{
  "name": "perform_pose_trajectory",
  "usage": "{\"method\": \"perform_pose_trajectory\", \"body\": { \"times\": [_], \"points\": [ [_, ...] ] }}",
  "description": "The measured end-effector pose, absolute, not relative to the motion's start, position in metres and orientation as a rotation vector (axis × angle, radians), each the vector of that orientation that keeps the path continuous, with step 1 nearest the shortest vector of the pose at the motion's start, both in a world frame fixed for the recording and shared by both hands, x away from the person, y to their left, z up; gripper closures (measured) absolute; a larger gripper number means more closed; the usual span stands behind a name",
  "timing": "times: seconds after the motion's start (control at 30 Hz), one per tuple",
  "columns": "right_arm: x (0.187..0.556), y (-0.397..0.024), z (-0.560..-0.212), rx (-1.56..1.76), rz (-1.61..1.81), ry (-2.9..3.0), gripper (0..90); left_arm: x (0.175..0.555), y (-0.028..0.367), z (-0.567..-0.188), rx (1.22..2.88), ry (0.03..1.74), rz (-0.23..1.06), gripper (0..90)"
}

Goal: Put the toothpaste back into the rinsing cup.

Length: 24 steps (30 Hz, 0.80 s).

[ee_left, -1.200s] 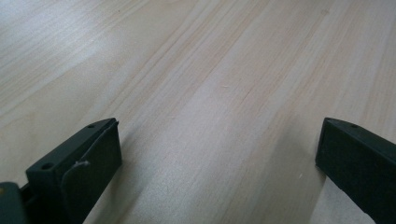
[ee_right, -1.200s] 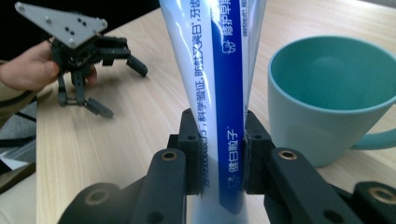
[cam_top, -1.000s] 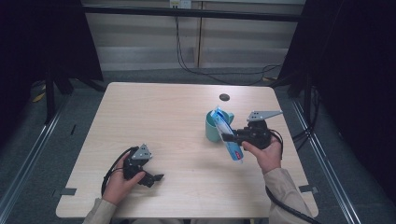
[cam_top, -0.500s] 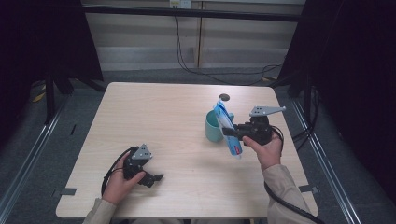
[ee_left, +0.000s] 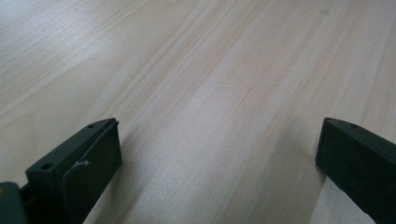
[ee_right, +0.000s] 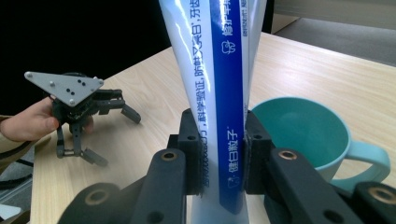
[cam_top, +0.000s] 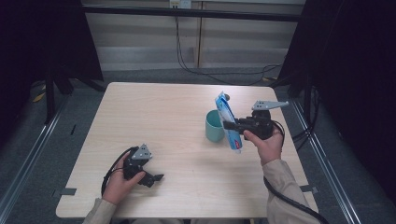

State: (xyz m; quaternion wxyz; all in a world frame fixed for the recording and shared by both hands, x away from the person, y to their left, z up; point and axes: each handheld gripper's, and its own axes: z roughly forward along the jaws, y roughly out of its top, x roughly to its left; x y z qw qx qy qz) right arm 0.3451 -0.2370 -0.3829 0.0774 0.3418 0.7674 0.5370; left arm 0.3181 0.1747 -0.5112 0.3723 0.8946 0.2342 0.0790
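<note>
While cropped above, toothpaste tube (ee_right: pixel 219 93) clamped in right gripper (ee_right: pixel 219 154) fingers | left gripper (cam_top: pixel 152 178) fingers apart | cup (ee_right: pixel 303 135) partly hidden

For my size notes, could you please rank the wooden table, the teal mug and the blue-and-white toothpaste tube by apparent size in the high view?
1. Light wooden table
2. Blue-and-white toothpaste tube
3. Teal ceramic mug, though the tube partly covers it.

The left hand (cam_top: pixel 119 179) rests near the table's near-left corner, holding the left gripper (cam_top: pixel 154 178) low over the surface with its jaws spread wide. Toward the right edge, the right hand (cam_top: pixel 264 140) holds the right gripper (cam_top: pixel 229 124) raised, jaws clamped shut.
</note>
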Motion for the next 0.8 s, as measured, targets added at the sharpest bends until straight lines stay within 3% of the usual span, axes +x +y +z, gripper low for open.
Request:
{"method": "perform_pose_trajectory", "body": {
  "times": [0.8],
  "points": [
    [0.362,-0.232,-0.364,1.027,1.671,2.211,74.8,0.318,0.175,-0.511,2.292,0.600,0.203,0.0]
  ]
}}
